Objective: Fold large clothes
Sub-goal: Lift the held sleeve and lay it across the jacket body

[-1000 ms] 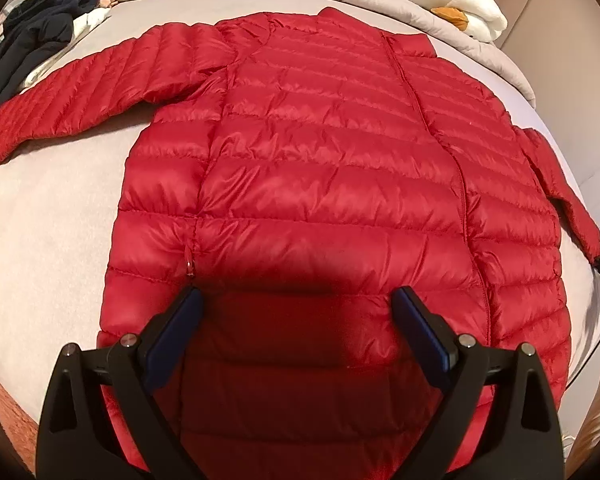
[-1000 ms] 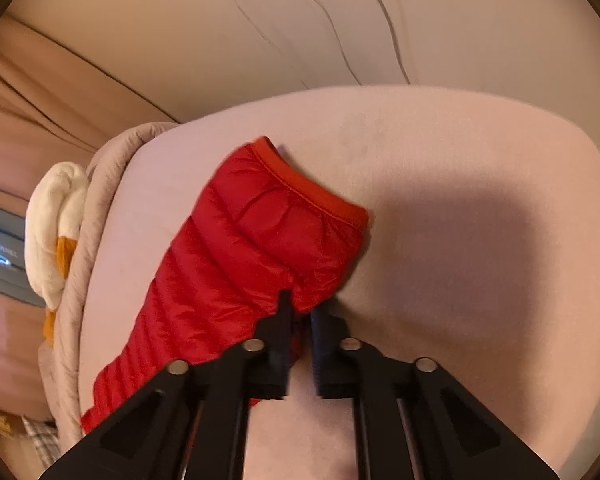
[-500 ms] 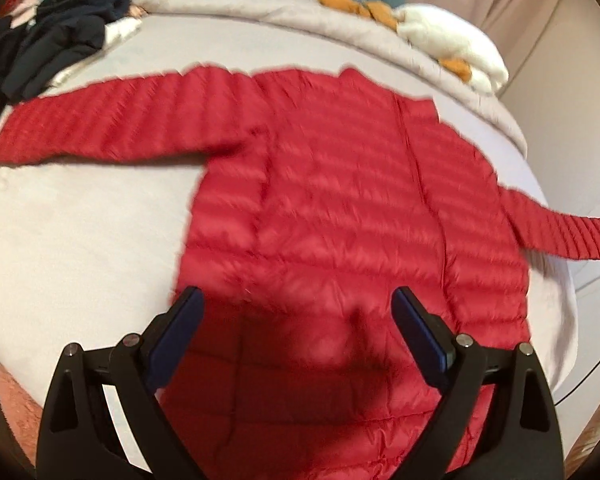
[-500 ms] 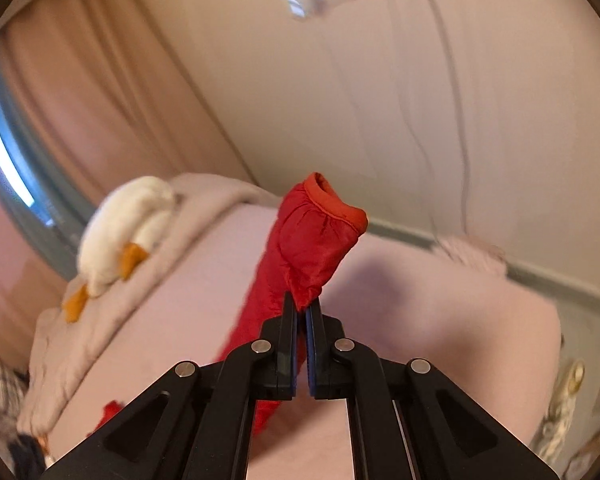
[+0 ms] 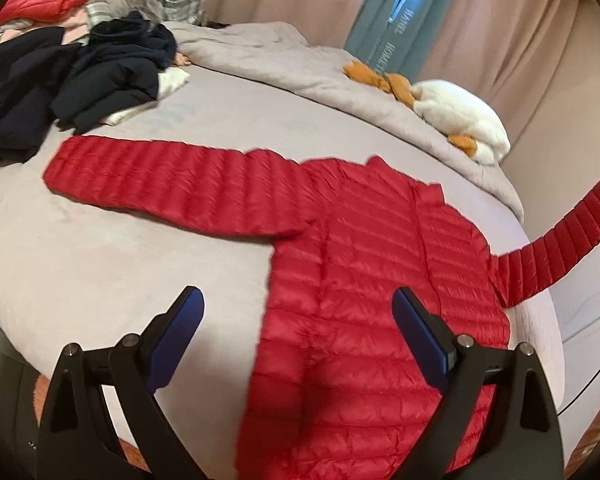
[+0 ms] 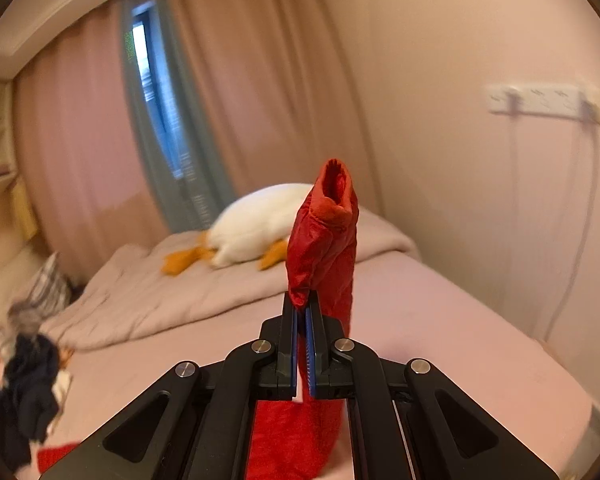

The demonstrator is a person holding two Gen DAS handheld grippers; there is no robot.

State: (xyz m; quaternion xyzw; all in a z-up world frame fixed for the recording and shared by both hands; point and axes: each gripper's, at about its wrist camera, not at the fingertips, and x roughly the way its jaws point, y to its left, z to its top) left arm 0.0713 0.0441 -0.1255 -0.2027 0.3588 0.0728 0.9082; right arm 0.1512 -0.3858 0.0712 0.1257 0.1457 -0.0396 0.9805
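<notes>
A red quilted down jacket (image 5: 372,280) lies flat on the bed, front up, its left sleeve (image 5: 160,180) stretched out flat to the left. Its right sleeve (image 5: 560,240) is lifted off the bed at the right edge. My left gripper (image 5: 298,316) is open and empty, held above the jacket's hem area. My right gripper (image 6: 302,312) is shut on the right sleeve near its cuff (image 6: 332,216), holding it up in the air with the cuff pointing upward.
A pile of dark clothes (image 5: 68,80) lies at the bed's far left. A white and orange plush duck (image 5: 456,120) rests on a folded grey blanket (image 5: 300,64) at the back. A wall (image 6: 480,160) with a power strip stands on the right.
My right gripper has lifted the sleeve cuff off the bed and high into the air. My left gripper has pulled back and leftward from the jacket, still open.
</notes>
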